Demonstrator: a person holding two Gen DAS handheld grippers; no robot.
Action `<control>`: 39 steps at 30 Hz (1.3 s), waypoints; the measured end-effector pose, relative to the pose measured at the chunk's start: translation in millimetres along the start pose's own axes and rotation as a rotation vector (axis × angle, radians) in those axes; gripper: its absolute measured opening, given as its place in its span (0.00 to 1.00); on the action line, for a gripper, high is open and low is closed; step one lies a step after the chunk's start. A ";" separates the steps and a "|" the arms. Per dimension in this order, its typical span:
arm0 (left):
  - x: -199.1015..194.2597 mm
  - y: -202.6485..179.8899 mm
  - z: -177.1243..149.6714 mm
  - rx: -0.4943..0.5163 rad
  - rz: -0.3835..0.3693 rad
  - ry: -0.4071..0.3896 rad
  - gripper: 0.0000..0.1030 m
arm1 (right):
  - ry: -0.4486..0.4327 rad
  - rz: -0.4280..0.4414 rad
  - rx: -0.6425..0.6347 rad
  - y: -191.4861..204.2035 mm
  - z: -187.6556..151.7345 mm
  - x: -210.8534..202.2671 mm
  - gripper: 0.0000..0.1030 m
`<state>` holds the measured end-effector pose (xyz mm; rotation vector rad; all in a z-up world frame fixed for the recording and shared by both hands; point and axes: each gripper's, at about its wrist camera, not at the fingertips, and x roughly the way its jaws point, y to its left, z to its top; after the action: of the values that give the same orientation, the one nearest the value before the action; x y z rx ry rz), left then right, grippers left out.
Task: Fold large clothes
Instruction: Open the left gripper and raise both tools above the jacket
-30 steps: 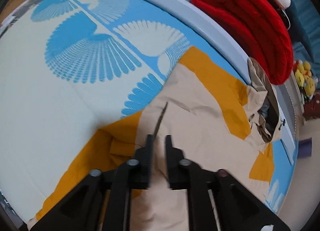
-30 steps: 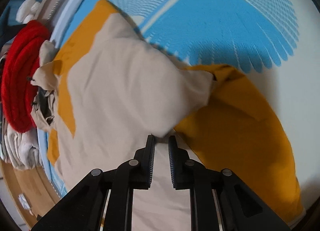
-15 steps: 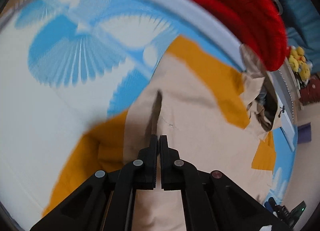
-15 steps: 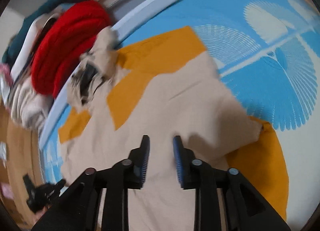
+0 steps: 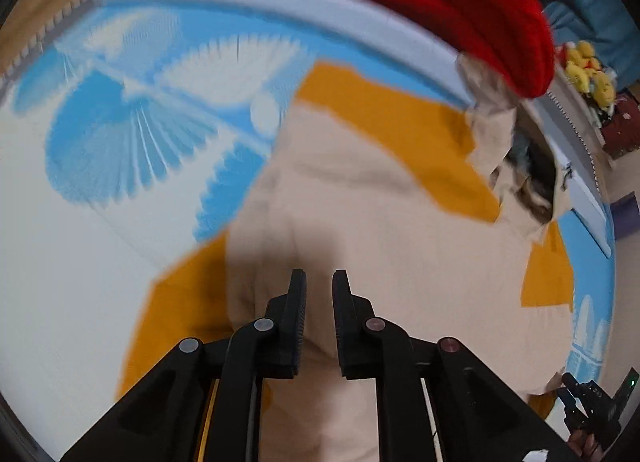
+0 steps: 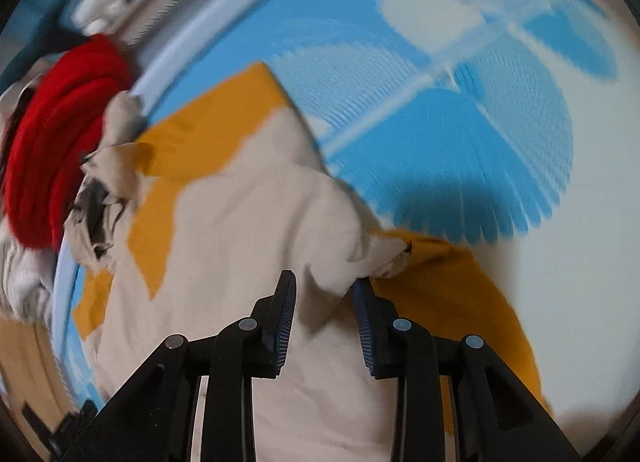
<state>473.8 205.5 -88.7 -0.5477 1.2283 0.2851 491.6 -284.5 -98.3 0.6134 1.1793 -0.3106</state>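
Though blurred in both views, jacket (image 5: 360,201): beige and orange, spread flat on the blue-and-white mat (image 5: 100,141), hood (image 5: 520,165) bunched against the mat's raised rim beside a red knit (image 5: 460,1).
Left tongs (image 5: 319,282): pinched together half a second ago, now opening; narrow gap, nothing between the pads, beige cloth lying below.
Right tongs (image 6: 324,290): nearly closed a second ago, now opening wider; corner of a beige flap (image 6: 340,262) sits loose in the gap, not pressed by either pad.
Change in cloth: beige flap laid across the orange side panel (image 6: 460,302), edge now slack rather than drawn up.
Meaning for task: reads as a fold just set down and released; likely one side turned in, hood and far side not yet dealt with; next grip probably needed elsewhere on the hem or hood.
Left view only: beige back panel, orange shoulder patch, yellow toys (image 5: 588,69) past the rim.
Right view only: crumpled flap tip (image 6: 392,262) over the orange panel, white bundle (image 6: 24,282) beside the red knit.
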 end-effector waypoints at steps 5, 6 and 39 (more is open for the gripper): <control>33.2 10.1 -9.4 -0.042 0.044 0.116 0.12 | -0.026 -0.008 0.020 1.8 -4.5 -2.8 0.31; 29.0 7.5 -9.4 -0.035 0.042 0.107 0.12 | -0.036 -0.016 0.015 3.5 -4.9 -3.9 0.31; -63.5 -44.4 -21.1 0.206 -0.042 -0.157 0.36 | -0.239 0.089 -0.363 56.1 -9.4 -75.9 0.33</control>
<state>458.0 162.2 -22.9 -0.3651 1.0777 0.1610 486.6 -240.6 -14.3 0.3000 0.9440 -0.0861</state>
